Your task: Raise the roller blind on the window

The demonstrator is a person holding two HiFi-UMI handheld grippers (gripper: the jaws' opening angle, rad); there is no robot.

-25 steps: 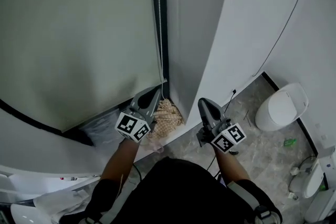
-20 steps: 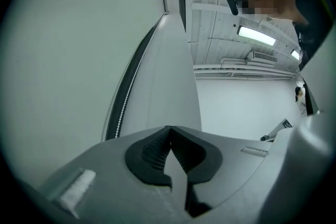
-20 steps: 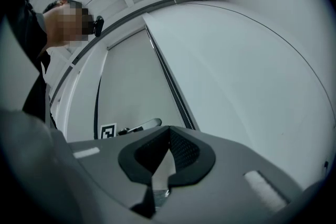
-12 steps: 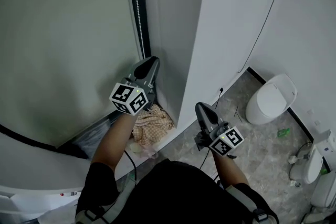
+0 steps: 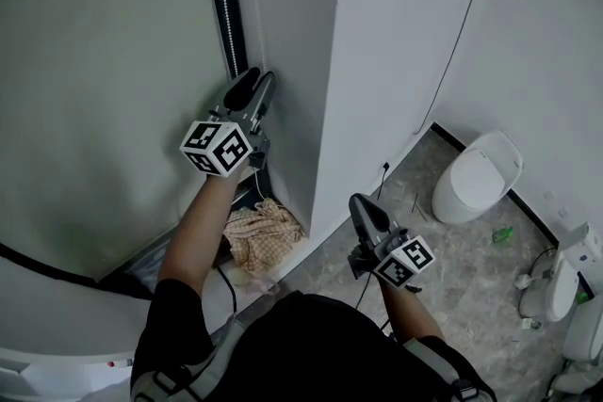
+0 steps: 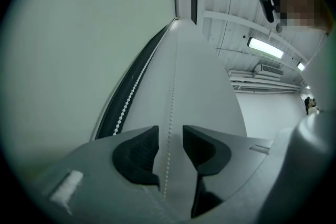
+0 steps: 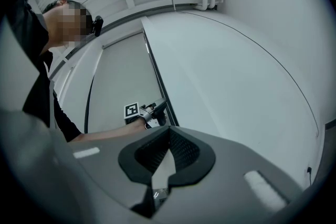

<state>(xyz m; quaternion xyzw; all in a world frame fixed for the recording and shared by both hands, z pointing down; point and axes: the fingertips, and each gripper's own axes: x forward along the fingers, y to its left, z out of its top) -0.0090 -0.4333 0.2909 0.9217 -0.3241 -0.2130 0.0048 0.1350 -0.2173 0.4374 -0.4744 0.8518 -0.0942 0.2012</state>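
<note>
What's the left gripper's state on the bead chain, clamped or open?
Open. In the left gripper view, the left gripper has its jaws standing apart, and the bead chain runs through the gap between them, not clamped.

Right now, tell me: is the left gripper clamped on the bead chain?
No, the left gripper has its jaws apart, with the bead chain running between them.

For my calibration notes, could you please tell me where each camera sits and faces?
Head view: on the person's head, steeply down at blind, floor, toilet; both forearms, left gripper, right gripper show.
Left gripper view: rides the left gripper, looks up the wall; bead chain between open jaws.
Right gripper view: rides the right gripper, faces the blind; jaws together, left forearm shows.
Shared: left gripper, in head and right gripper views.
</note>
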